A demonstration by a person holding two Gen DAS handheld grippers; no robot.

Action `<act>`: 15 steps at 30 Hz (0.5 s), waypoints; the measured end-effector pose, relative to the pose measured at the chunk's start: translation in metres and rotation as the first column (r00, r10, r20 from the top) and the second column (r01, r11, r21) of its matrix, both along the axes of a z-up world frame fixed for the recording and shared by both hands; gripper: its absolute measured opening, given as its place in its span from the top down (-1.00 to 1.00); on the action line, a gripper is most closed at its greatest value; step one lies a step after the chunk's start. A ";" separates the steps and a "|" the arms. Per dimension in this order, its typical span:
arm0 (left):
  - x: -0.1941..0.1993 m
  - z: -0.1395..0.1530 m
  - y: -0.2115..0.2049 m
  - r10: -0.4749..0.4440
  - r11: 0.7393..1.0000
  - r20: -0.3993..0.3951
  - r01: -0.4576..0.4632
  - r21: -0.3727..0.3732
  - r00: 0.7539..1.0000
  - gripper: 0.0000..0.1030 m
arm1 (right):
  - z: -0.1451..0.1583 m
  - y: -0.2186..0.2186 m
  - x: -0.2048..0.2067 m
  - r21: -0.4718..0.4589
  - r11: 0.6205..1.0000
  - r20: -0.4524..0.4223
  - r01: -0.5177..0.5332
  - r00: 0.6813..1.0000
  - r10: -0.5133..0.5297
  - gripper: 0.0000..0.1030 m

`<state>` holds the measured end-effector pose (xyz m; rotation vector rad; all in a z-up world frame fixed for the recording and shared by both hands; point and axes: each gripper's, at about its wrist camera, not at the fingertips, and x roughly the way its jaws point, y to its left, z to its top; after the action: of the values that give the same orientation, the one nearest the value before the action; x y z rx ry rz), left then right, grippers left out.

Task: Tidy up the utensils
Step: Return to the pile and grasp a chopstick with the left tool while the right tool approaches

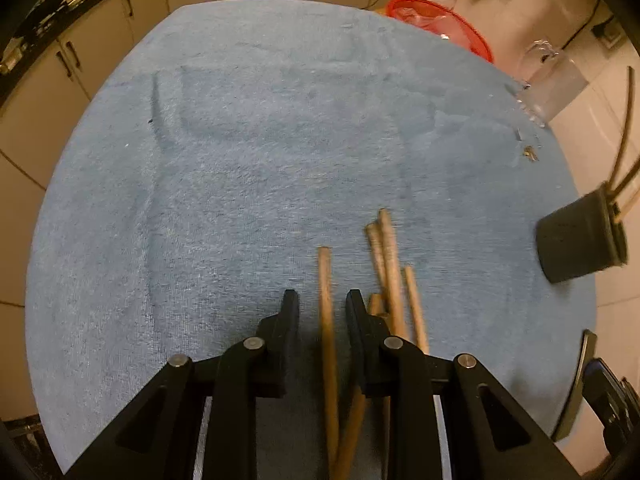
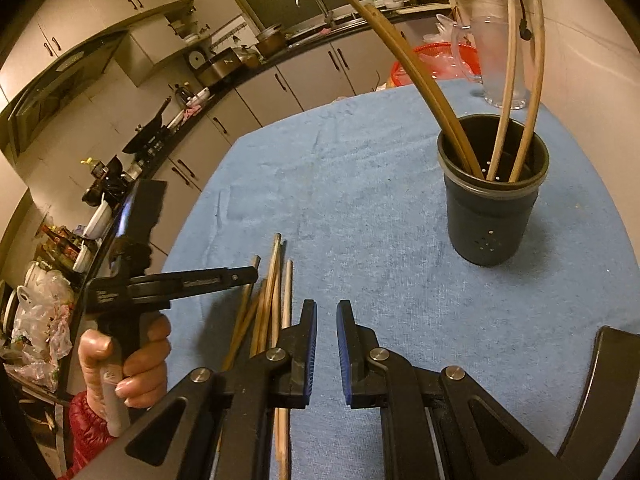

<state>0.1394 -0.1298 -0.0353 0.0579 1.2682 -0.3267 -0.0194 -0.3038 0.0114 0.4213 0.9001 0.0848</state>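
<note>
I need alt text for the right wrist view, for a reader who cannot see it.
A dark utensil holder with four chopsticks stands on a blue cloth. At lower left, loose chopsticks lie beside the left gripper, held by a hand; the right gripper is empty.

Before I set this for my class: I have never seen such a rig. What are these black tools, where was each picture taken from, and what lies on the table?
There is no robot. A person holds a hand-held two-finger gripper in each hand, with a wide-angle camera on each looking along its fingers.

The left camera shows the left gripper low over loose chopsticks on the blue cloth; one chopstick lies between its jaws, ungripped.

The right camera shows the right gripper, nearly closed and empty, the person's left hand, and a dark holder already holding four chopsticks.
</note>
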 end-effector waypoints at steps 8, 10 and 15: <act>-0.013 0.000 0.043 0.075 0.996 -0.003 -0.075 0.045 0.997 0.75 | -0.021 0.024 0.053 -0.016 0.996 -0.109 -0.092 0.990 0.090 0.78; -0.015 -0.001 0.060 0.090 0.995 -0.005 -0.090 0.047 0.996 0.75 | -0.031 0.030 0.071 -0.006 0.994 -0.147 -0.113 0.983 0.111 0.77; -0.022 -0.001 0.077 0.093 0.995 -0.008 -0.093 0.031 0.996 0.74 | -0.054 0.049 0.113 -0.030 0.987 -0.238 -0.156 0.960 0.144 0.77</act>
<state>0.1175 -0.0530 -0.0365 0.0229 1.2814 -0.2273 0.0940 -0.2544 -0.0426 0.3206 1.1660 0.1542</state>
